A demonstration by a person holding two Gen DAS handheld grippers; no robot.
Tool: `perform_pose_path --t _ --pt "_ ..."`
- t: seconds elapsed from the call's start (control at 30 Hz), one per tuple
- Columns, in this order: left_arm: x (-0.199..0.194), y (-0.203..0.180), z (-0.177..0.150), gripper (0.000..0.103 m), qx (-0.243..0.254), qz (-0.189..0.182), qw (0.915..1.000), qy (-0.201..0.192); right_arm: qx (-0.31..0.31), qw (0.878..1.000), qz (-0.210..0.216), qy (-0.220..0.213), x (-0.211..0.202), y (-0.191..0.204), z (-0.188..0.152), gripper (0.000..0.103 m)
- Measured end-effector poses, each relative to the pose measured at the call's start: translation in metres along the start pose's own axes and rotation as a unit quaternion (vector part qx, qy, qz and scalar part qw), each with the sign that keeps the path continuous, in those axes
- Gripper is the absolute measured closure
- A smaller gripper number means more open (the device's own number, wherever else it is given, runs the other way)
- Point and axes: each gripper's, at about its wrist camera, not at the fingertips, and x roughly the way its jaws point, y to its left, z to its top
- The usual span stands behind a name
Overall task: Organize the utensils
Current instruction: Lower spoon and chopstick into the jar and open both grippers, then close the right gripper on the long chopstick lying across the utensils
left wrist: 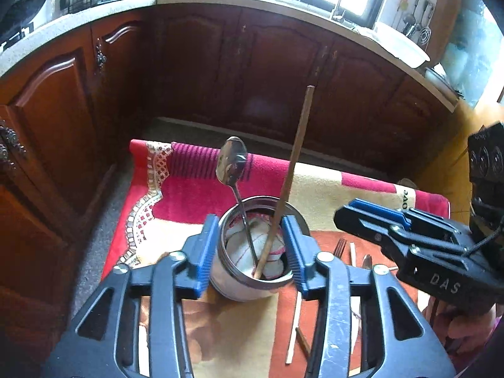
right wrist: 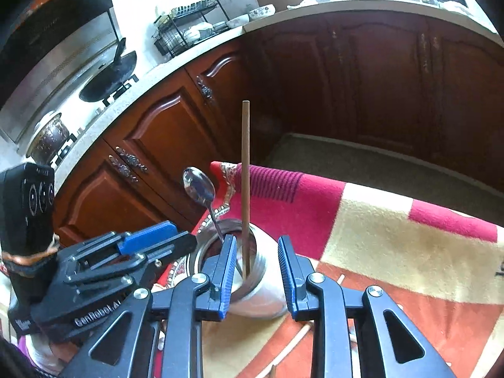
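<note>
A steel canister stands on a patterned cloth, with a white rag inside. A metal spoon and a brown chopstick stand in it, bowl end up. My left gripper is open, its blue pads on either side of the canister. My right gripper is open just above the canister, with the chopstick rising between its fingers and the spoon to the left. A fork, a knife and loose chopsticks lie on the cloth to the right.
The table is covered by a red, cream and orange cloth. Dark wooden cabinets stand behind it under a counter with a dish rack and a stove with a wok. Each gripper shows in the other's view.
</note>
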Motion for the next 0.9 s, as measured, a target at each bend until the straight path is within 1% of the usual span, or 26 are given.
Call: perform_pose_path --t 0.13,0.3,0.47,0.7,0.9 --pt "-0.011 -0.010 -0.009 0.055 0.001 0.013 0.9999 -0.011 -0.006 1.000 -0.013 -0.012 -0.019 -0.001 -0.015 0.072" --pt "-0.018 -0.023 -0.024 0.055 -0.001 0.024 0.9996 -0.015 0.005 0.999 -0.026 -0.023 -0.044 -0.007 -0.036 0.071" --pt "-0.022 -0.043 -0.042 0.055 0.009 0.018 0.9996 -0.020 0.017 0.998 -0.043 -0.032 -0.069 -0.017 -0.061 0.071" --pt "-0.022 -0.071 -0.062 0.055 0.027 0.008 0.9995 -0.014 0.036 0.996 -0.073 -0.035 -0.104 -0.045 -0.092 0.070" --pt "-0.010 -0.082 -0.083 0.055 0.022 -0.012 0.9996 0.010 0.064 0.993 -0.091 -0.033 -0.123 -0.076 -0.121 0.068"
